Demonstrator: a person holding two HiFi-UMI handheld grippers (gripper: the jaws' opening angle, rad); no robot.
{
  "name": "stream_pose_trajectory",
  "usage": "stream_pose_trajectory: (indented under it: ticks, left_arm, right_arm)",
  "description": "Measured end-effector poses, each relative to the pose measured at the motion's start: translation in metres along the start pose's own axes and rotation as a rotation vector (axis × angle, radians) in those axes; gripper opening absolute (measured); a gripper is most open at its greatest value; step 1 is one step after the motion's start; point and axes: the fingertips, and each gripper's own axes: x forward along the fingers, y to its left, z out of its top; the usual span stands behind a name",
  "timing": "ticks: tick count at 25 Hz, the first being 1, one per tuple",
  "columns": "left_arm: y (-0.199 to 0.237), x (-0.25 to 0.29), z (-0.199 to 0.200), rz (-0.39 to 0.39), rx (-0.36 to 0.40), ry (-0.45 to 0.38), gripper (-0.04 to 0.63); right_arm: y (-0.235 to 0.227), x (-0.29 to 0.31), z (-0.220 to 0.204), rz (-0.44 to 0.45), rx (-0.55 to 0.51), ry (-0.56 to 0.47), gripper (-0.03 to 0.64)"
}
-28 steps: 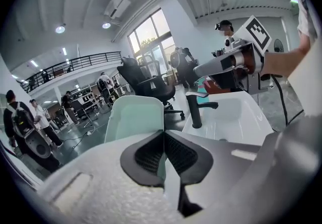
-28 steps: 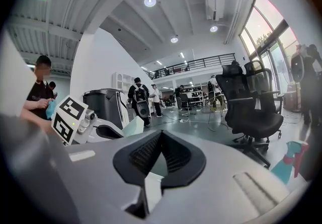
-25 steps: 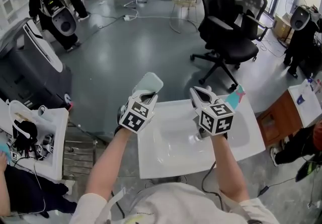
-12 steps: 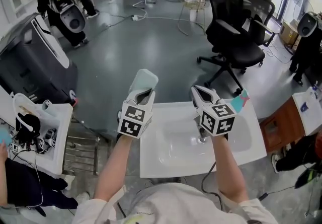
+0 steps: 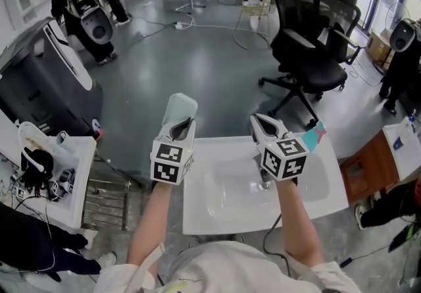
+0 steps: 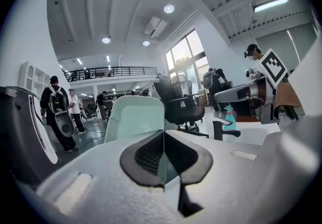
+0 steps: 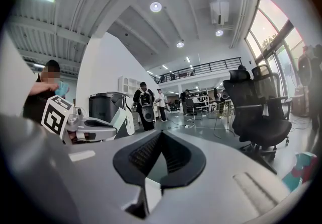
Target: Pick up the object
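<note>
The left hand-held gripper [image 5: 183, 126] was clamped on the lower edge of the pale green panel [image 5: 179, 108], holding it upright in the air just past the far left corner of the white worktop [image 5: 217, 216]. The right hand-held gripper [image 5: 262, 124] was closed and empty. The panel looked thin, light, stiff and smooth, so a firm edge pinch probably suits it, though it might pivot.

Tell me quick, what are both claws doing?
Left claw: closed, holding the pale green sheet.
Right claw: closed, holding nothing.
</note>
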Motion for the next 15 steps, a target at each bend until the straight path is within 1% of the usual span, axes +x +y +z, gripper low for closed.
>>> stream_pose_trajectory:
  ticks: [15]
  left_arm:
    - [-0.0028,0.0019,0.0009,-0.016,0.005,-0.001,0.008]
  right_arm:
    - [0.0046,0.0014,0.0006,0.003,0.005,-0.005,0.003]
